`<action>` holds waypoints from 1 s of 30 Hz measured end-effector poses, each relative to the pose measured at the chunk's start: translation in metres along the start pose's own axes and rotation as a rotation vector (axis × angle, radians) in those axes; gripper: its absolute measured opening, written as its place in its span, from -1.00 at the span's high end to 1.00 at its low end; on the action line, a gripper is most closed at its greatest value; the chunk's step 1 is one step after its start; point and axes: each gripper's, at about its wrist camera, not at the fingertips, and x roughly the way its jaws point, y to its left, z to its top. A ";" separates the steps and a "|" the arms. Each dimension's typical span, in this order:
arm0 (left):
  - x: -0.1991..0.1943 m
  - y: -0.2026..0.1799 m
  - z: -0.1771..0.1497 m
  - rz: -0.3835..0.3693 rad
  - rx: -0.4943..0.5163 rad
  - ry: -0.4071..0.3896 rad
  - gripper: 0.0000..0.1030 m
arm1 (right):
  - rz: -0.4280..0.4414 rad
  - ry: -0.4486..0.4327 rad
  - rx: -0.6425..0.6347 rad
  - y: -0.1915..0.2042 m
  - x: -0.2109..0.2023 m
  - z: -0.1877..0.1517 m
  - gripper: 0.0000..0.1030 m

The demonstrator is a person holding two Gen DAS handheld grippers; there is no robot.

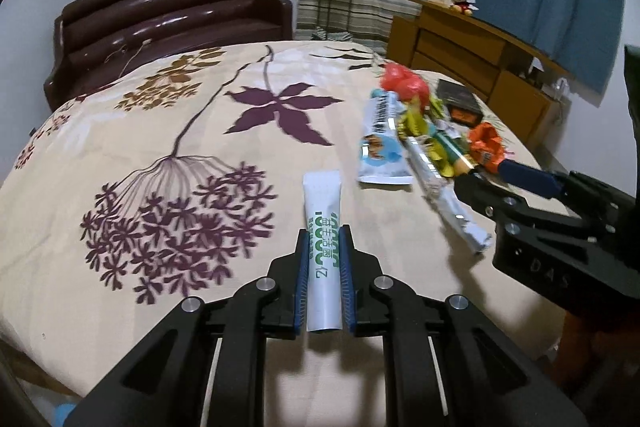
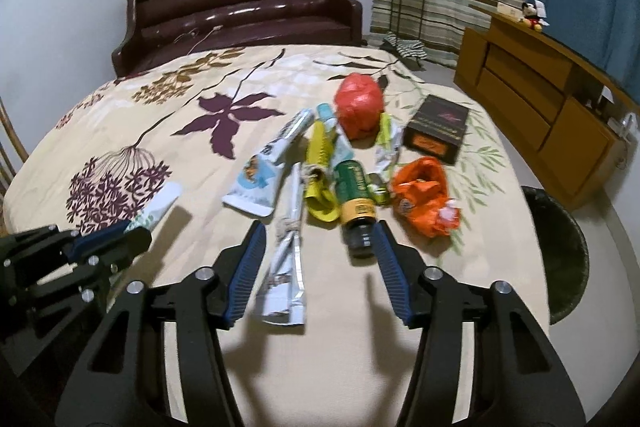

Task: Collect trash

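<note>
My left gripper [image 1: 325,239] is shut on a white tube with green print [image 1: 323,211], which hangs just above the floral tablecloth [image 1: 160,131]. The right wrist view shows that gripper [image 2: 120,235] and the tube [image 2: 160,205] at the left. My right gripper [image 2: 319,227] stands open over the trash pile. A long silver wrapper [image 2: 286,267] lies between its fingers and a green bottle [image 2: 354,195] lies by the right finger, neither of them pressed. Beyond lie a blue-white tube [image 2: 264,171], a yellow wrapper [image 2: 320,155], a red bag [image 2: 360,103] and an orange bag [image 2: 420,195].
A dark box [image 2: 438,133] sits at the pile's far right. A dark lined bin [image 2: 560,251] stands on the floor beside the table's right edge. A brown sofa [image 2: 240,3] is behind the table and a wooden cabinet [image 2: 540,99] is to the right.
</note>
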 end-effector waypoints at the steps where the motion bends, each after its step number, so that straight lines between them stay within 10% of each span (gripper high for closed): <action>1: 0.001 0.003 0.000 0.004 -0.008 0.001 0.70 | 0.004 0.008 -0.006 0.002 0.003 0.000 0.08; 10: 0.003 0.012 -0.003 0.008 -0.033 0.001 0.70 | 0.027 0.064 -0.040 0.016 0.021 -0.008 0.55; 27: -0.009 0.009 0.009 -0.009 -0.082 -0.062 0.70 | 0.021 -0.010 -0.034 0.000 -0.008 -0.003 0.67; 30: -0.008 0.000 0.014 -0.022 -0.078 -0.072 0.70 | 0.021 -0.015 -0.016 -0.009 -0.011 -0.002 0.99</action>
